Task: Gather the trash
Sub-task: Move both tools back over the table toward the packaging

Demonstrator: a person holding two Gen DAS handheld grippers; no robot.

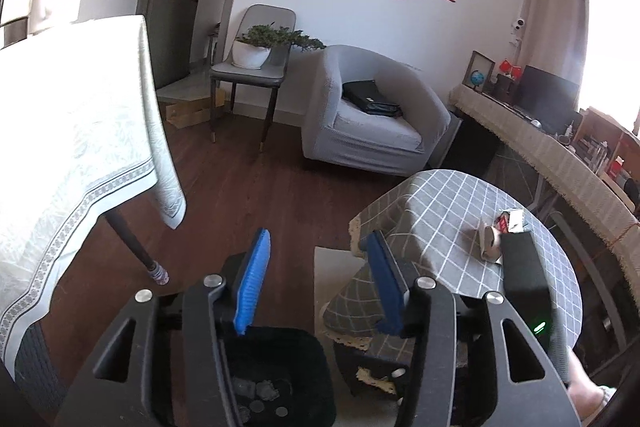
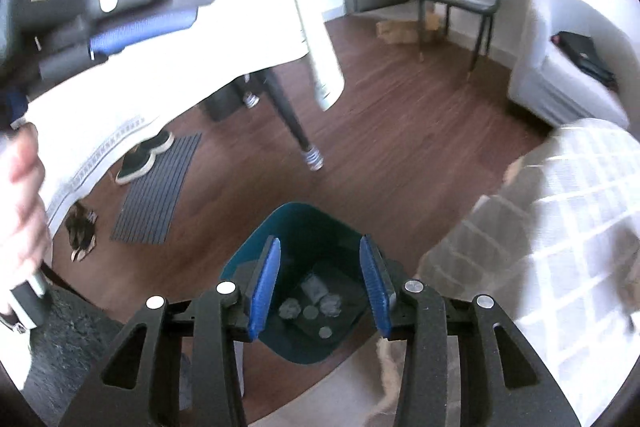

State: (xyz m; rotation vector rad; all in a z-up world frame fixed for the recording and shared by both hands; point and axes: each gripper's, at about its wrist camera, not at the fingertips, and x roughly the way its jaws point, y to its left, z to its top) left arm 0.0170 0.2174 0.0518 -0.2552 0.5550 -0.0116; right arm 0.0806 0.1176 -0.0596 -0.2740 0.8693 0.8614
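Observation:
My left gripper point(image 1: 318, 239) is open, with nothing between its blue pads. It hangs over the dark bin point(image 1: 280, 359), and crumpled scraps point(image 1: 260, 391) lie at the bin's bottom. To its right, on the small table with the grey checked cloth point(image 1: 440, 211), lie a cardboard roll point(image 1: 490, 241) and a small red-and-white carton point(image 1: 512, 219). My right gripper point(image 2: 320, 241) is also open and empty. It points down into the teal bin point(image 2: 304, 213), above the crumpled trash point(image 2: 316, 301). A blue finger point(image 2: 144, 27) of the left gripper, held by a hand point(image 2: 22, 195), shows blurred at the upper left.
A large table with a white patterned cloth point(image 1: 80, 131) and its dark leg point(image 1: 136, 247) stand to the left. A grey armchair point(image 1: 372, 115), a chair with a potted plant point(image 1: 256, 51) and a long covered desk point(image 1: 560, 155) line the far side. A doormat point(image 2: 160, 187) and shoes point(image 2: 144, 159) lie under the large table.

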